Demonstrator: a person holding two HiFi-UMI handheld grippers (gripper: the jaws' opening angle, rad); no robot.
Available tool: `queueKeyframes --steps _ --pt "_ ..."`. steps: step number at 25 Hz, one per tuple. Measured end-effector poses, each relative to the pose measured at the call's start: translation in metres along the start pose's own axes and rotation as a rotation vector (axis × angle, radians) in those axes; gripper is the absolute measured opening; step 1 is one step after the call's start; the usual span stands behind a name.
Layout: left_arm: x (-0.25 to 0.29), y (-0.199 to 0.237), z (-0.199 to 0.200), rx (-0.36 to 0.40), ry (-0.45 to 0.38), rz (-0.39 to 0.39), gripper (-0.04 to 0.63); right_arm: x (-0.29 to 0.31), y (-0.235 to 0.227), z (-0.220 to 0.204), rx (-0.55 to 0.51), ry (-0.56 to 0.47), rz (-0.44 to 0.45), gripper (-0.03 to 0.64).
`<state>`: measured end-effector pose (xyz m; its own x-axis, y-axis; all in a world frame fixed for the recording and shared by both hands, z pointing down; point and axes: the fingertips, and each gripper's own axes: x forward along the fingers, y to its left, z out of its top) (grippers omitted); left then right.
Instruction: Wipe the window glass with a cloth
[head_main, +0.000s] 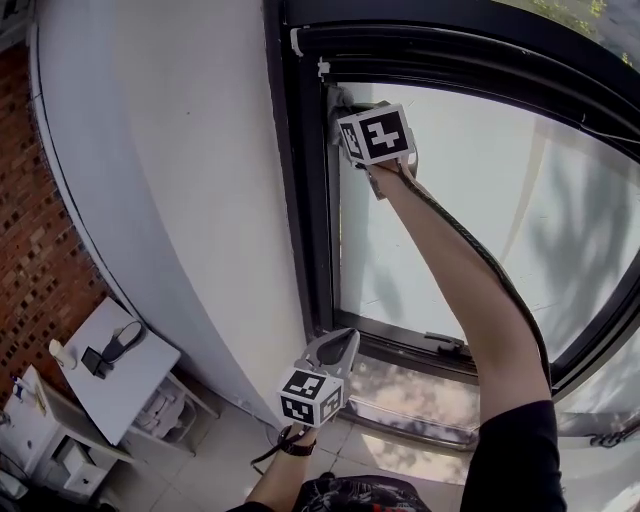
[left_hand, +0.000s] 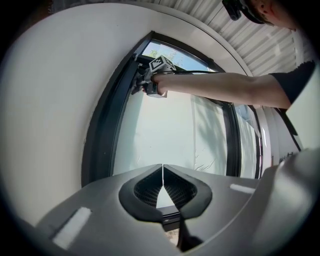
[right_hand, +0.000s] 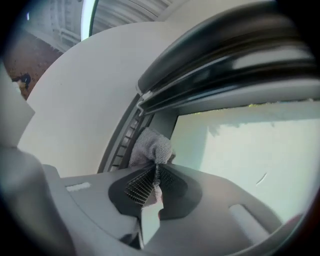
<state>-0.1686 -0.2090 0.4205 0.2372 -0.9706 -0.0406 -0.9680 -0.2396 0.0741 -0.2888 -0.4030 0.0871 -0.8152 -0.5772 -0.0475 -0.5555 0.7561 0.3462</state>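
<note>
Tightly pinched, grey cloth (right_hand: 150, 146) (nubbly weave) looks bunched.

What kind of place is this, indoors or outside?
Likely indoors, in a lived-in room or small workspace: a dark-framed window set in a white wall, a brick wall at the left, and a small white table with odds and ends.

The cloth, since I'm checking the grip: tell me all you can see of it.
The cloth is a pale grey, bunched wad of nubby fabric. The right gripper is shut on it, a strip trailing back between the pads. Its free end sits at the glass's upper corner, by the dark frame.
</note>
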Motion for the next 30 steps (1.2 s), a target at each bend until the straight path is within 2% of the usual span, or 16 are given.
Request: queueKeyframes --steps 3,8,9,11,13,14,16,20,24,27,30 --pt "0.005 -0.017 -0.008 -0.003 0.003 -0.056 0.0 0.003 0.015 -0.011 0.034 0.028 0.043 0.017" --pt "0.01 -0.044 -0.027 -0.045 0.019 -0.144 0.011 0.002 0.006 0.001 0.068 -0.026 -0.004 0.017" --pt "0.01 -0.051 -0.029 -0.06 0.019 -0.177 0.029 0.002 0.006 0.005 0.059 -0.033 -0.005 0.017" --pt "0.011 -0.072 -0.037 -0.112 0.024 -0.292 0.086 0.001 0.0 0.011 0.05 -0.038 -0.012 0.017" --pt "0.01 -0.102 -0.049 -0.177 0.055 -0.452 0.221 -0.003 -0.01 0.013 0.062 -0.031 -0.031 0.017" --pt "0.009 -0.118 -0.058 -0.192 0.078 -0.519 0.238 -0.006 -0.016 0.013 0.065 -0.028 -0.045 0.017" --pt "0.006 -0.142 -0.076 -0.171 0.125 -0.595 0.238 -0.016 -0.027 0.013 0.066 -0.028 -0.074 0.017" --pt "0.01 -0.163 -0.094 -0.1 0.181 -0.632 0.238 -0.04 -0.053 0.007 0.072 -0.039 -0.12 0.017" --pt "0.029 -0.153 -0.077 0.0 0.162 -0.56 0.216 -0.074 -0.089 -0.004 0.069 -0.056 -0.189 0.017" --pt "0.041 -0.144 -0.056 0.007 0.114 -0.528 0.202 -0.097 -0.114 -0.011 0.056 -0.054 -0.232 0.017" --pt "0.05 -0.146 -0.044 -0.021 0.084 -0.54 0.167 -0.117 -0.124 -0.007 0.04 -0.075 -0.225 0.017"
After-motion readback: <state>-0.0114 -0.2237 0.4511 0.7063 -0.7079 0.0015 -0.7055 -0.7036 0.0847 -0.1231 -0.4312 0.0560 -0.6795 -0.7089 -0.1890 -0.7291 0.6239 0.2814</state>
